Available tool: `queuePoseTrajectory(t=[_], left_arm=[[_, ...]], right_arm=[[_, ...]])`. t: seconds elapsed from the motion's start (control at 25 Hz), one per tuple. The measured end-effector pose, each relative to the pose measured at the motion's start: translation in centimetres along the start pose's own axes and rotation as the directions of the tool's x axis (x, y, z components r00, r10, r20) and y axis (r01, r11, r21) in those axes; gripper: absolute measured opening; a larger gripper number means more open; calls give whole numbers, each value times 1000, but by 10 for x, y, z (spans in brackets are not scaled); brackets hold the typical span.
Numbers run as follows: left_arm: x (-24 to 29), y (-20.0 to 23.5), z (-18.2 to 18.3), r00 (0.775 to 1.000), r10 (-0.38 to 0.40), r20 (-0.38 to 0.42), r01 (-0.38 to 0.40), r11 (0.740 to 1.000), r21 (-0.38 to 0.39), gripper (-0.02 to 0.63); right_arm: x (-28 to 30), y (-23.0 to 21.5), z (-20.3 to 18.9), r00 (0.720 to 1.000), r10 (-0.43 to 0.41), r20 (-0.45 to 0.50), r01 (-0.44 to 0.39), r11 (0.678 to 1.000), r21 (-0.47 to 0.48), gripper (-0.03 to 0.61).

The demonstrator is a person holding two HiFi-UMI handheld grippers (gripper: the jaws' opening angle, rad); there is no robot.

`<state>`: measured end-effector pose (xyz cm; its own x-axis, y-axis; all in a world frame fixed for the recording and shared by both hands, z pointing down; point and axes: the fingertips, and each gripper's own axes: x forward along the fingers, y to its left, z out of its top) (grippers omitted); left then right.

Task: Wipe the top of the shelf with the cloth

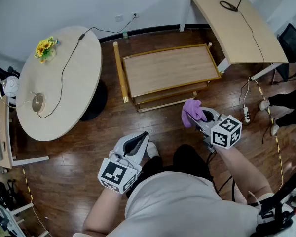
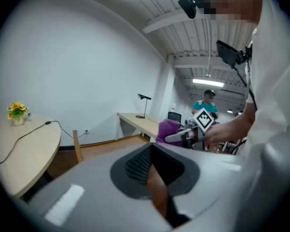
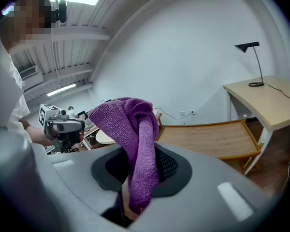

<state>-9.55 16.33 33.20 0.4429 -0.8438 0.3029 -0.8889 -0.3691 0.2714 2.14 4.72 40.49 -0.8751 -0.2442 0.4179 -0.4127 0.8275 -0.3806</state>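
holding a purple cloth just short of the shelf

the right tongs [image 1: 203,117] are clamped on a purple cloth [image 1: 191,111]. the right gripper view shows the cloth [image 3: 130,124] pinched between the two jaws, its loose end bunched up above them and folded over. the cloth is in the air at the near right corner of the shelf [image 1: 167,70] and does not touch it. the shelf is a low wooden one with a raised rim, and its flat top is bare; it stands on the dark wood floor [image 1: 79,147], a little way ahead of the person.

the left tongs [image 1: 143,137] are held lower and nearer, on the left of the person's body, well apart from the shelf. in the left gripper view the jaws of the left tongs [image 2: 152,166] are closed together with nothing between them.

to the left of the shelf stands a round table [image 1: 59,102] with a small pot of yellow flowers [image 1: 45,48] near its far edge and a dark cable [image 1: 64,73] trailing across it. far right is a pale desk [image 1: 232,28] with a black lamp [image 3: 253,62] on it.
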Motion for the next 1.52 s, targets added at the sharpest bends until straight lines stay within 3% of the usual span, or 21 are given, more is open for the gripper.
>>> queuePoseTrajectory(t=[0.28, 0.48, 0.64, 0.84, 1.2, 1.52], left_arm=[[19, 45, 21, 996, 88, 24, -87, 996, -36, 16], [40, 84, 40, 982, 191, 3, -190, 979, -77, 17], [52, 111, 50, 970, 243, -27, -244, 962, -121, 15], [75, 139, 52, 954, 293, -58, -298, 945, -133, 17], [106, 166, 40, 937, 324, -128, -343, 922, -182, 17], [140, 177, 46, 957, 258, -133, -279, 944, -176, 17]], right_arm=[[150, -47, 54, 996, 89, -19, -90, 996, -22, 83], [275, -71, 78, 979, 174, -106, -179, 983, -35, 83], [363, -78, 68, 958, 218, -189, -225, 974, -18, 83], [447, -104, 42, 939, 212, -270, -223, 975, -10, 83], [510, -170, -2, 917, 170, -362, -176, 984, 17, 83], [477, -236, -4, 925, 95, -367, -94, 995, 22, 83]])
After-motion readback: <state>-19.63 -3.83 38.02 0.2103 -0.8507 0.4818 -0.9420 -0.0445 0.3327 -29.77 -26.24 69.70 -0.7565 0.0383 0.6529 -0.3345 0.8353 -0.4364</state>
